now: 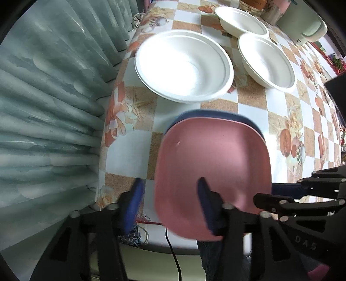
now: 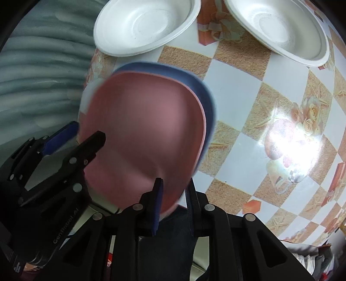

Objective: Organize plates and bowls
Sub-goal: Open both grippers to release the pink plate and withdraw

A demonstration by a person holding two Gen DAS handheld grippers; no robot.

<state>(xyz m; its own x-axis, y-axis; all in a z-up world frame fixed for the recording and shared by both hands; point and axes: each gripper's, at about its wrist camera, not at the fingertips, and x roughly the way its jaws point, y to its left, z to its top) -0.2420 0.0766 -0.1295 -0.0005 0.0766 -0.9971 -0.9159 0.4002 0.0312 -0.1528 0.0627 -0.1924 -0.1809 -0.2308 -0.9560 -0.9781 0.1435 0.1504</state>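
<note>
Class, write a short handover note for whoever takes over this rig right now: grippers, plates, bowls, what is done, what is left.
Left gripper: open, straddling the pink plate's edge without pressing it.
Right gripper: jaws narrow around the plate's near rim; grip unclear.
The pink plate lies over the blue plate at the table's front; blurred, maybe not settled.
Three white bowls sit apart behind.
Done: plates stacked.
Left: probably free both grippers, then nest the bowls.
</note>
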